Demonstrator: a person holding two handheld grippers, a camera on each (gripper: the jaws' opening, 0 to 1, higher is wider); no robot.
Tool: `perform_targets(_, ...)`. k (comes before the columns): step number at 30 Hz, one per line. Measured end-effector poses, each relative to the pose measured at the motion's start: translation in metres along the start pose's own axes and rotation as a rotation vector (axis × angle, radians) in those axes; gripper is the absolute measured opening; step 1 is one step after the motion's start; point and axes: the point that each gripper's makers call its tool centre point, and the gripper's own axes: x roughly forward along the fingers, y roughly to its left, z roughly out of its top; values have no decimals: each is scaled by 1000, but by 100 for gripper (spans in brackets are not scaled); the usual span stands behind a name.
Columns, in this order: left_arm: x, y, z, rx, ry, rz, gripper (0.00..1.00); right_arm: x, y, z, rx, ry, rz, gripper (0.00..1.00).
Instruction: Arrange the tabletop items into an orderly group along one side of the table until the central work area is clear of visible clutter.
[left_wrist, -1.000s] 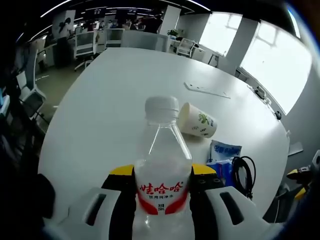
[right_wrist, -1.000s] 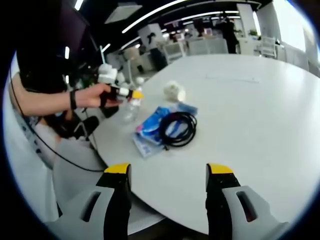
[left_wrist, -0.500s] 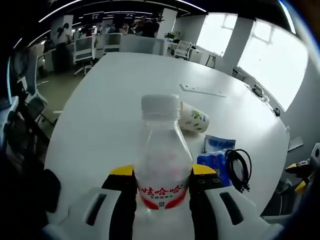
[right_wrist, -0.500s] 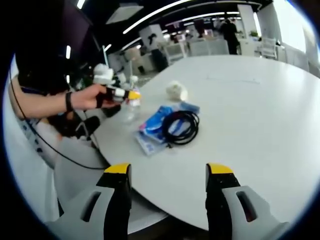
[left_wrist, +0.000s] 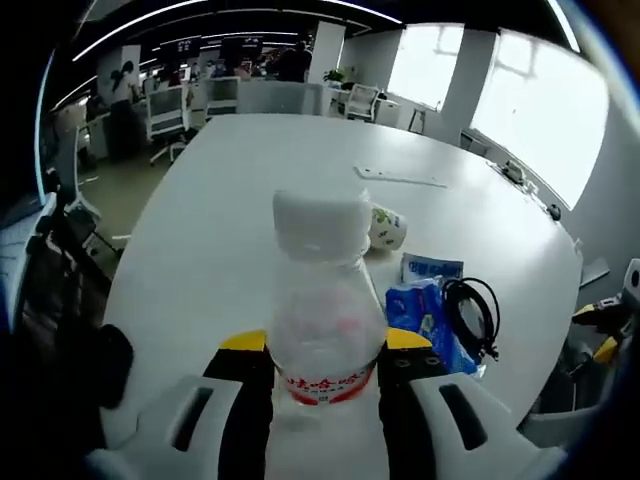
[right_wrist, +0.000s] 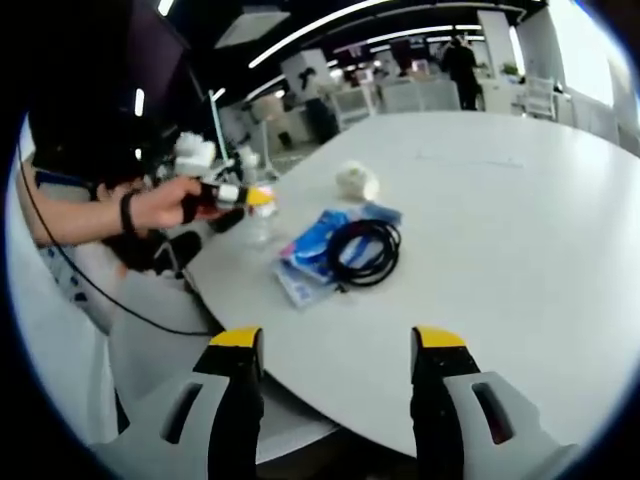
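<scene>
Your left hand-held gripper (left_wrist: 322, 365) clenches the water bottle (left_wrist: 322, 310) at lower centre, your right hand-held gripper (right_wrist: 335, 350) hangs released, while cup (left_wrist: 387, 227), blue packets (left_wrist: 428, 318) and cable (left_wrist: 472, 315) still clutter the bench (left_wrist: 240, 200).

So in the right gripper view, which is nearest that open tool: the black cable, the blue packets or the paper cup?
From the right tool:
1. Blue packets and black cable, cable coiled on top, too close to call.
2. Paper cup, on its side behind them.
</scene>
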Motion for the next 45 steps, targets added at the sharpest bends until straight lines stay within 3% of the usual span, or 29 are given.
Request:
perform_targets(25,-14,-15,-25,155,-7,33,40,12,5,2,-14,1,43,57)
perform_targets(45,-6,-9,-22,136,-23,45,41,13,2,0,-2,3,49,56)
